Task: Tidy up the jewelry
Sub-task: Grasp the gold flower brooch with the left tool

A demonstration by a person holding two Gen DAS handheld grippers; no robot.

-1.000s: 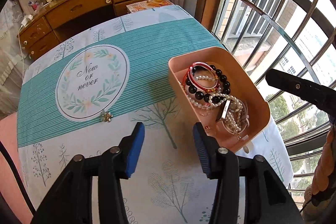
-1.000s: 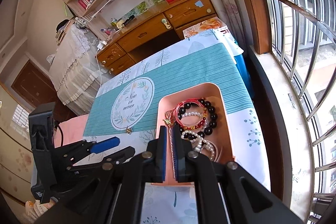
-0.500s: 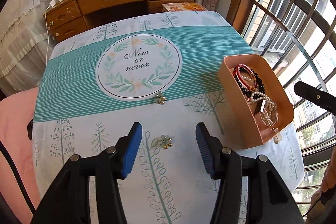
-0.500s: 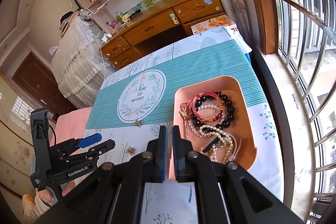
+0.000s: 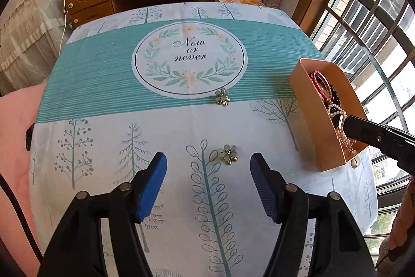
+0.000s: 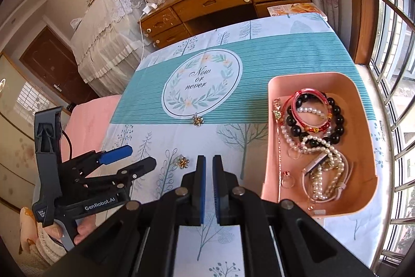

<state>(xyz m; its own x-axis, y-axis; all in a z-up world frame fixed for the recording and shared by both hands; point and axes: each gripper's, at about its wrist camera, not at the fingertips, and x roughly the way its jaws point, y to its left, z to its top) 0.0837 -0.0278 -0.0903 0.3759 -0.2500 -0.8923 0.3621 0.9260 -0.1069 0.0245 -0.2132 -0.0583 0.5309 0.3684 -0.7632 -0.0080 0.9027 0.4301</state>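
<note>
left hand-held gripper (image 5: 207,168): jaws wide and just been opening, nothing pinched, the near flower earring (image 5: 229,154) sits on the cloth just ahead, between the blue pads
right hand-held gripper (image 6: 209,168): jaws nearly together, holding nothing
far flower earring (image 5: 222,97): at the edge of the round print
pink tray (image 6: 363,121): right side of the worktop (image 5: 103,85), stuffed with bead and pearl bracelets (image 6: 315,121)
</note>
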